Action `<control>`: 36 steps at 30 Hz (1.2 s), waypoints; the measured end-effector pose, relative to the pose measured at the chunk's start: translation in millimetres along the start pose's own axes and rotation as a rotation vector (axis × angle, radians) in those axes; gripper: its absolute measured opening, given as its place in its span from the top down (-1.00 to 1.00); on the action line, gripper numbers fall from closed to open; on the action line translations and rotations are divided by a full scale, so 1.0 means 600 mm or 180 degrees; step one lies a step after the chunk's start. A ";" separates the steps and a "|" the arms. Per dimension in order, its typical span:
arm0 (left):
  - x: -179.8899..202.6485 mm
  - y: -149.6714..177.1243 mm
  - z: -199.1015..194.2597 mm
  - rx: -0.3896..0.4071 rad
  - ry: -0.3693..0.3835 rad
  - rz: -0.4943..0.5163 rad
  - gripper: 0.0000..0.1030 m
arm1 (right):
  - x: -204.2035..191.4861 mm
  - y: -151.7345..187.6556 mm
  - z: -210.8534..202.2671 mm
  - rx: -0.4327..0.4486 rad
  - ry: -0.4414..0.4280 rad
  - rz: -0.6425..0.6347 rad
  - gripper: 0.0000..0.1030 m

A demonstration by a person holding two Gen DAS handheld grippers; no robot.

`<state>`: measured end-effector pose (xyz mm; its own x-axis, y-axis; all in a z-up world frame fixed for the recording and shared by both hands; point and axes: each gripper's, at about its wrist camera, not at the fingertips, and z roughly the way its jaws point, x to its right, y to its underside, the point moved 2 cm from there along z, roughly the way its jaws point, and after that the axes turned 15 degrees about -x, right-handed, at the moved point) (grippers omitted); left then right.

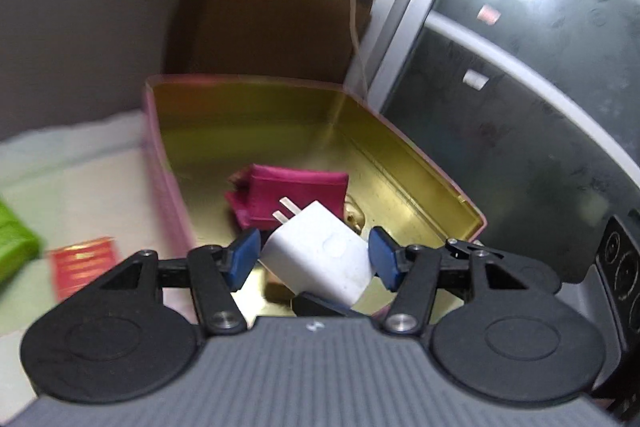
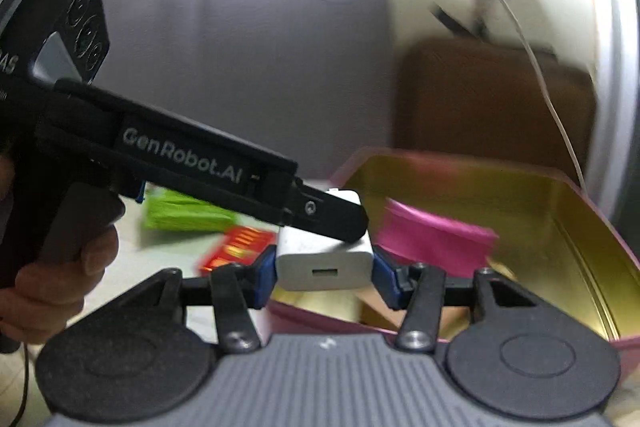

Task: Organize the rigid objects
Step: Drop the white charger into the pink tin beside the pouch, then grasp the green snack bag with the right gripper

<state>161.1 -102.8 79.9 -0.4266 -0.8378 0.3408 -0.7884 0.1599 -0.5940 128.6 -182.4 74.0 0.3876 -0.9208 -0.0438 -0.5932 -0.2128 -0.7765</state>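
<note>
A white USB charger plug [image 2: 325, 261] is clamped between the blue pads of my right gripper [image 2: 325, 273], held over the near rim of a pink tin [image 2: 592, 203] with a gold inside. The same charger [image 1: 320, 253] shows in the left wrist view, lying between the open blue pads of my left gripper [image 1: 316, 257], which do not press it. The left gripper's finger [image 2: 332, 215] reaches across the charger's top in the right wrist view. A magenta pouch [image 1: 296, 193] lies inside the tin [image 1: 404, 163].
A green packet [image 1: 14, 243] and a red packet [image 1: 84, 263] lie on the pale surface left of the tin. A dark glass-fronted appliance [image 1: 520, 87] stands to the right. A brown case [image 1: 264, 11] and a thin white cable [image 2: 552, 99] are behind the tin.
</note>
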 end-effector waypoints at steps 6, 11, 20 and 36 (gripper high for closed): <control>0.010 -0.039 0.078 -0.0278 -0.0125 -0.0105 -0.34 | 0.093 -0.016 0.054 -0.0482 -0.0071 0.0310 0.06; 0.026 -0.056 0.088 -0.0139 -0.0531 -0.0161 -0.41 | 0.109 -0.028 0.077 -0.0398 0.0392 0.0379 -0.01; 0.018 0.046 -0.069 0.0401 -0.0501 0.0055 -0.41 | 0.069 0.000 -0.018 0.0096 0.0423 0.0430 0.01; -0.342 0.281 -0.216 0.0696 -0.1656 -0.1456 -0.41 | -0.213 -0.129 0.144 -0.0388 -0.0856 -0.0053 -0.06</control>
<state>58.0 163.8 4.5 0.2337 -0.9444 0.2314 -0.7076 -0.3284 -0.6256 185.6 -19.9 85.2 0.5615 -0.8005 -0.2094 -0.6592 -0.2799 -0.6979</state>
